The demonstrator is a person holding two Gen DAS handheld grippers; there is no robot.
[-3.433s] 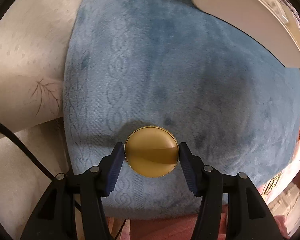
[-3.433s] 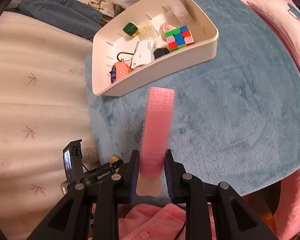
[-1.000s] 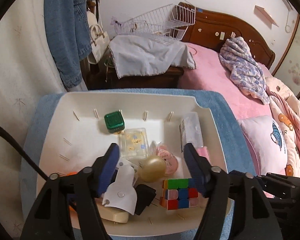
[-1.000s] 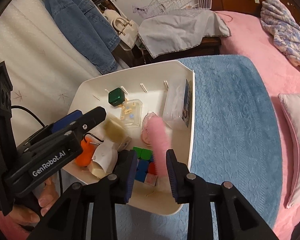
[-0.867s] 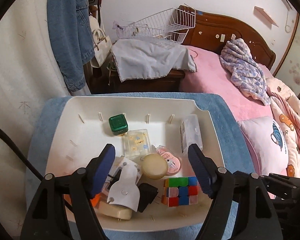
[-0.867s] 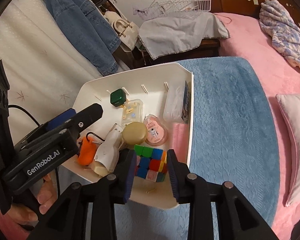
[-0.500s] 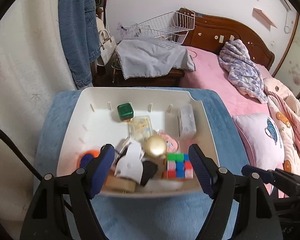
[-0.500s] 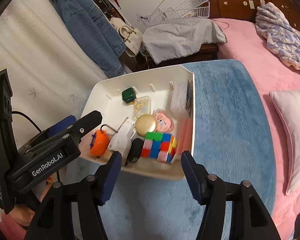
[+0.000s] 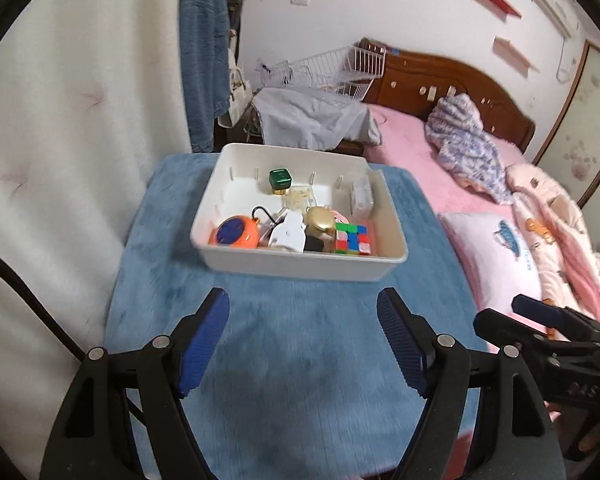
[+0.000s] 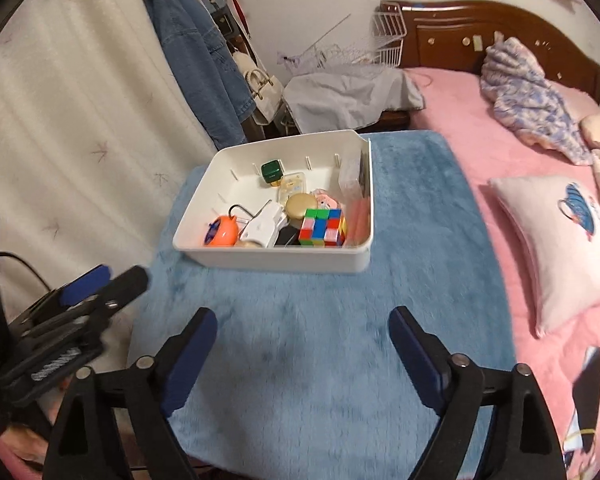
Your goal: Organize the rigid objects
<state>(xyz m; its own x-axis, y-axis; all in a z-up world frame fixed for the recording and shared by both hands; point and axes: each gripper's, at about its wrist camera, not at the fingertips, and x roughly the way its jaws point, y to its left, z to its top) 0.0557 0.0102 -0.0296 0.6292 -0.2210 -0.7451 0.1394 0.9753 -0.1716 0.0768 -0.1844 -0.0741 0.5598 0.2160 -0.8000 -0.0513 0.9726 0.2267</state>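
Note:
A white bin [image 9: 300, 266] [image 10: 276, 258] rests on a blue plush mat [image 9: 300, 360] [image 10: 300, 352]. Inside lie a gold round tin [image 9: 320, 218] [image 10: 301, 205], a pink brush [image 10: 358, 216] against the right wall, a colour cube [image 9: 351, 239] [image 10: 323, 227], an orange round toy [image 9: 235, 232] [image 10: 220, 232], a green box [image 9: 281, 178] [image 10: 271, 172] and a white clip [image 9: 288, 234] [image 10: 262, 226]. My left gripper [image 9: 302, 332] hangs open and empty, well short of the bin. My right gripper [image 10: 303, 354] is also back from the bin, its jaws still opening with nothing between them.
A pink bed [image 10: 500, 128] with a white pillow [image 10: 560, 240] [image 9: 496, 256] runs along the right. A white quilted wall [image 9: 60, 140], a hanging denim jacket [image 10: 196, 52] and a wire basket [image 9: 340, 68] stand behind. The other gripper shows at each view's edge.
Both grippers let go of the gold tin and the pink brush in the bin, then pulled back and up. The right jaws widened a lot; the bin now looks smaller and farther.

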